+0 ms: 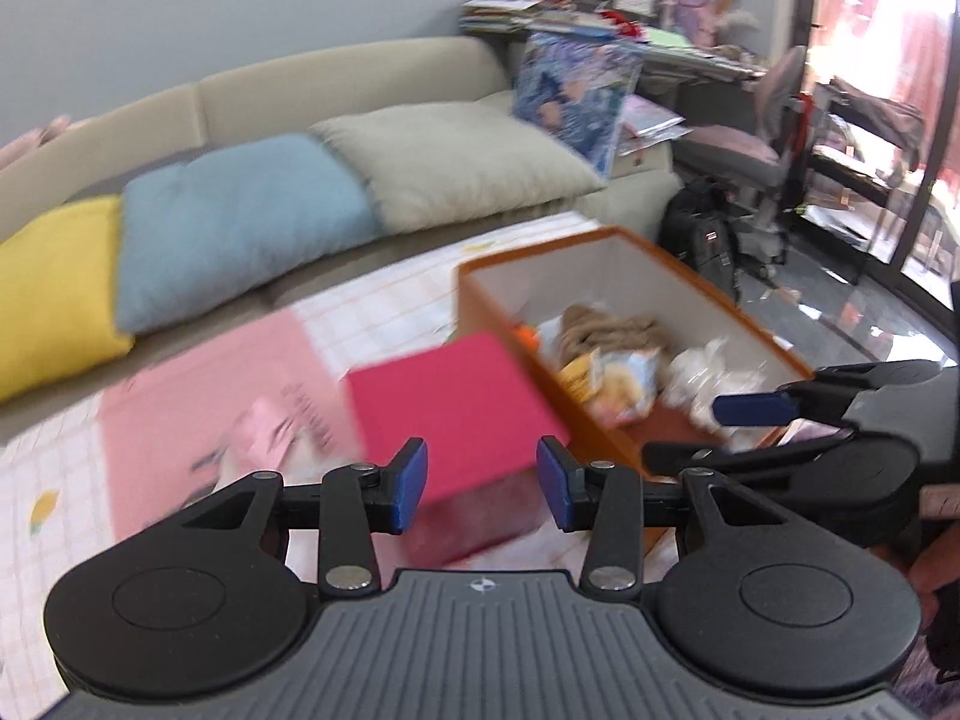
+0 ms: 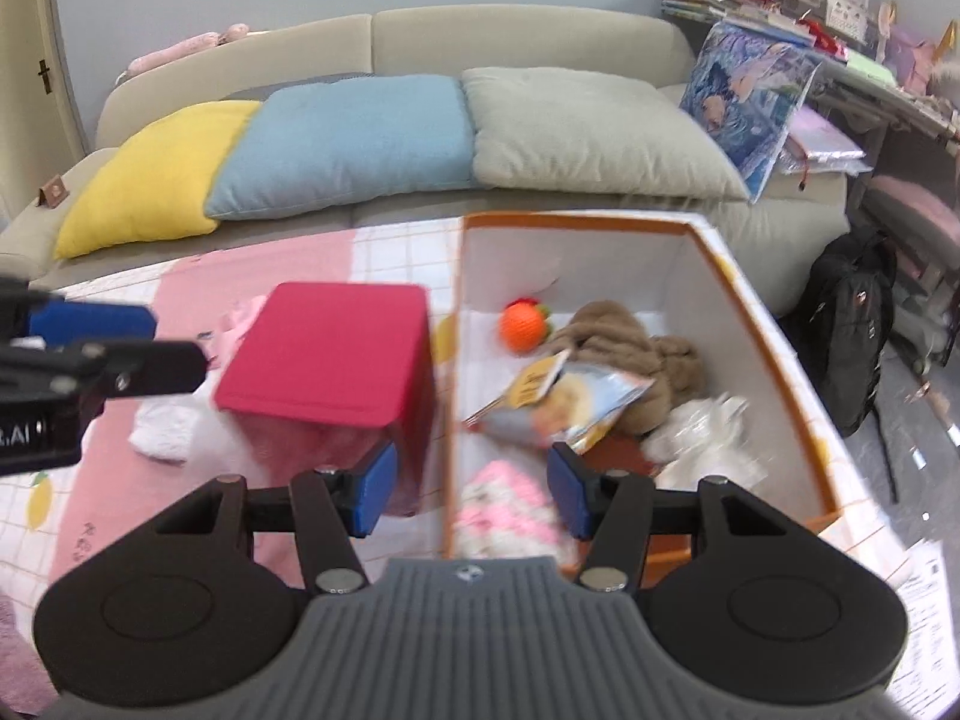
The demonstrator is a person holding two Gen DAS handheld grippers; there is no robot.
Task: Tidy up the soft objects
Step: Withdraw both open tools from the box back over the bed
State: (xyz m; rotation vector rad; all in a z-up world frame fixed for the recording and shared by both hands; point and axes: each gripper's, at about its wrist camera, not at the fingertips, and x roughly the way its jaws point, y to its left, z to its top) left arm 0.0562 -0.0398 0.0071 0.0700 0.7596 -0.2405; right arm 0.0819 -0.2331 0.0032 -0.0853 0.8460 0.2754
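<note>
Daylight is pouring in through the glass door (image 1: 888, 90), blowing out to white glare in the left wrist view, which is smearing with motion blur. The right wrist view is staying sharper and evenly lit. Fisheye distortion is bending the sofa (image 2: 372, 48) and darkening the corners.

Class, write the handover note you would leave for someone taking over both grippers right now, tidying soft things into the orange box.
Left gripper: open, empty, aimed at the red cube.
Right gripper: open, empty, above the near end of the orange box.
Already in the box: orange ball, brown plush, snack bag, white crumpled item, pink-white knit.
Still on the mat: the red cube beside the box, a white cloth and a pale pink item to its left.
Left to do: move those into the box.
</note>
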